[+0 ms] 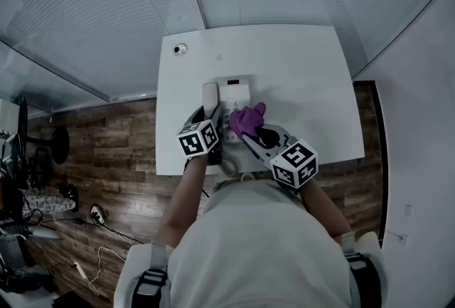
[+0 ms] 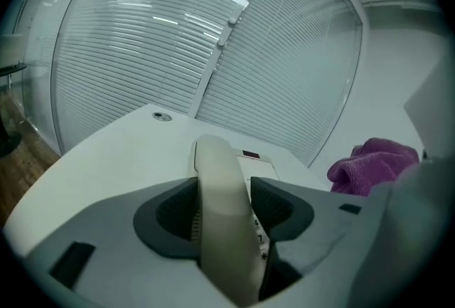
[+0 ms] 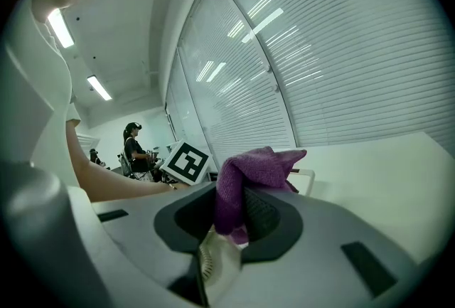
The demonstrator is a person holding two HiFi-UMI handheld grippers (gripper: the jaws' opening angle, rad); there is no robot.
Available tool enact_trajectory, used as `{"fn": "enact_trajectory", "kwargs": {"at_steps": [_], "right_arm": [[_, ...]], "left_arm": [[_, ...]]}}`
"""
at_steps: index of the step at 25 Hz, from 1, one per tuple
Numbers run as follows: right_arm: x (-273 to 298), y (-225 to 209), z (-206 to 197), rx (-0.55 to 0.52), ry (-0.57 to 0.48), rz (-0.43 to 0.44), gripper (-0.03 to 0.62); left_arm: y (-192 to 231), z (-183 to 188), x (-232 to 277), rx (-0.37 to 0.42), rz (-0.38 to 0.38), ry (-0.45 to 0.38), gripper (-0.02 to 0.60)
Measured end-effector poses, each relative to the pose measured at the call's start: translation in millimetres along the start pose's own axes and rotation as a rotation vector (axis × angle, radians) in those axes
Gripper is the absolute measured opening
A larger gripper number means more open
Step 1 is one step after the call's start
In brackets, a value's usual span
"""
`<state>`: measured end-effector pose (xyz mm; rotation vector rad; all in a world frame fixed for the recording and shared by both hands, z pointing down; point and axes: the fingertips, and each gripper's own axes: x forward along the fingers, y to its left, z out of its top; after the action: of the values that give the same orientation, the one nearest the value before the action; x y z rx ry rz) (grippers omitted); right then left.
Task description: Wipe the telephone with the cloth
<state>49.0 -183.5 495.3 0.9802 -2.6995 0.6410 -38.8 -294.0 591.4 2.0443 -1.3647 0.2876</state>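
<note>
On the telephone [image 2: 264, 170] keypad [image 2: 260, 234]: 7 and *, perhaps 4 above; nothing else legible.

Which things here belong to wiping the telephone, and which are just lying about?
In the job: handset, clamped in left gripper; purple cloth, clamped in right gripper; telephone base.
Lying about: round table fitting; seated person in the background.
</note>
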Motion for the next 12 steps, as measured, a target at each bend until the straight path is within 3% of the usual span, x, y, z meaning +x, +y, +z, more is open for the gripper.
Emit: {"fn": "enact_trajectory", "kwargs": {"at_steps": [12], "right_arm": [[-9,23,-4,0.016,-0.017,-0.046,0.098]], "left_arm": [[-12,5,-40,-0.049,-0.091,-0.048,0.230]]}}
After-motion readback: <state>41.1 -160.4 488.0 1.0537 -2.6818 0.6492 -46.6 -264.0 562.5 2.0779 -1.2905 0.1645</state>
